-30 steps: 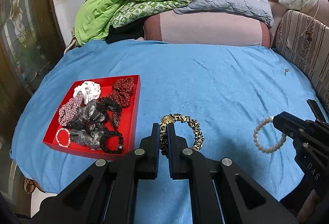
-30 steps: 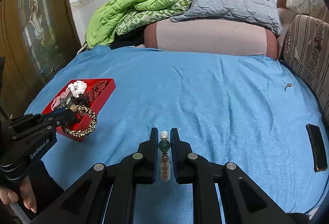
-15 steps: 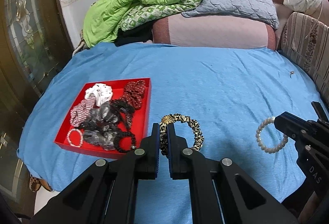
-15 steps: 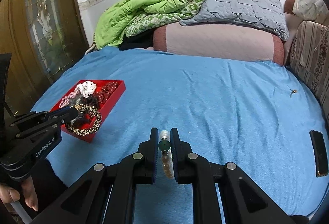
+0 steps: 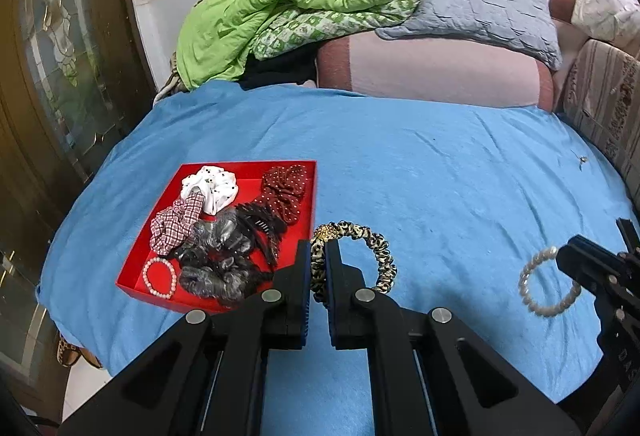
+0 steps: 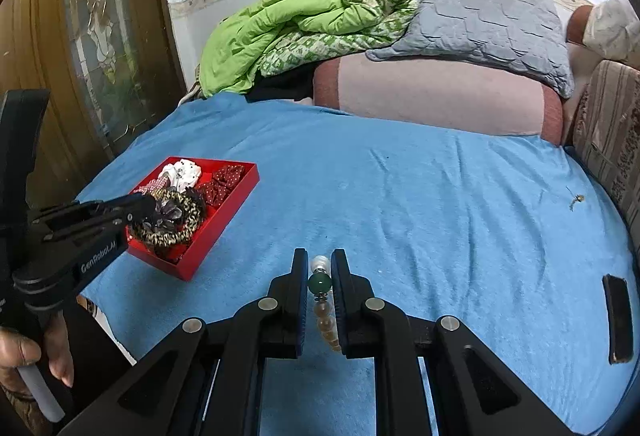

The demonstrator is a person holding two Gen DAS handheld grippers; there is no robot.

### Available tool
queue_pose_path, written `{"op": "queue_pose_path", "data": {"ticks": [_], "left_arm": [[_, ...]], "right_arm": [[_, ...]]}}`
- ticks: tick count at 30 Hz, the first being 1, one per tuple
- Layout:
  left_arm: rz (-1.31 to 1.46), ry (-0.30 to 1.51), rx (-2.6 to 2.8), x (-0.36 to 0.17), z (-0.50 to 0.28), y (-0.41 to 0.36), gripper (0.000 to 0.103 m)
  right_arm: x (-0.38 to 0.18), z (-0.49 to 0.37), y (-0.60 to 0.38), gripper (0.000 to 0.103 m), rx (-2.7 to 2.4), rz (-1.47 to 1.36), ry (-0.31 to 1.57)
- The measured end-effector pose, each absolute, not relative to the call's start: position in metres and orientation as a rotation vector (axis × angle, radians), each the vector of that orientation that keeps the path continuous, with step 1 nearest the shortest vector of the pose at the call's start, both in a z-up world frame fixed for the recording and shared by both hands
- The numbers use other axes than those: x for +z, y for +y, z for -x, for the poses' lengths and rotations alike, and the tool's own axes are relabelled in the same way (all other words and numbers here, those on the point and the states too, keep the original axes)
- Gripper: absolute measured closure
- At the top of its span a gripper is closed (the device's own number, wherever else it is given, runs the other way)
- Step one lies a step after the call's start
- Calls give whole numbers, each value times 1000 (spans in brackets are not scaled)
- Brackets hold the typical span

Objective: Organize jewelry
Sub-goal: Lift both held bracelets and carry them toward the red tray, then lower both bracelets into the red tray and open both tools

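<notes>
At the left edge of the blue bedspread [image 5: 440,163] sits the red tray [image 5: 168,191], already loaded with scrunchies, a dark hair claw and a small bead bracelet in its near corner. My left gripper [image 5: 318,256] is clamped on the leopard-print scrunchie [image 5: 372,248], which hangs just beside the tray's right wall — in the right wrist view it appears over the tray's near end. Step in hand: transfer to the tray. Next move, in my judgement: carry the scrunchie fully over the tray's inside, lower it, then part the jaws. To the right, my right gripper [image 6: 320,268] is closed on the pearl bracelet [image 5: 544,284] at its green bead, held above the bedspread's near edge — next in line. Legible writing: "GenRobot.AI" on the left gripper body; "DAS" on the right.
</notes>
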State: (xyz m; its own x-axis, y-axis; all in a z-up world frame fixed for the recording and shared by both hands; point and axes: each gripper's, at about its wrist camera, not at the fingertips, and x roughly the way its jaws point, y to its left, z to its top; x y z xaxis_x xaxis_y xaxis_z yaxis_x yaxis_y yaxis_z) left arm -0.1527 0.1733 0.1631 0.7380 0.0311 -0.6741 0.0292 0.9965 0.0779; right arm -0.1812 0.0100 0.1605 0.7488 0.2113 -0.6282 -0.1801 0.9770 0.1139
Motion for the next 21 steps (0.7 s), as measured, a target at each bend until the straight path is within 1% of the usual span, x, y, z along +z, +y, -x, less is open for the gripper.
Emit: {"op": "queue_pose_path", "data": {"ticks": [14,21], "left_arm": [[-40,693,-21,174,112,206,96],[-50,667,-21,177,99,221,96]], "right_arm": [[173,150,32,90,278,-69,719],[181,145,53,90,295,-28,724]]}}
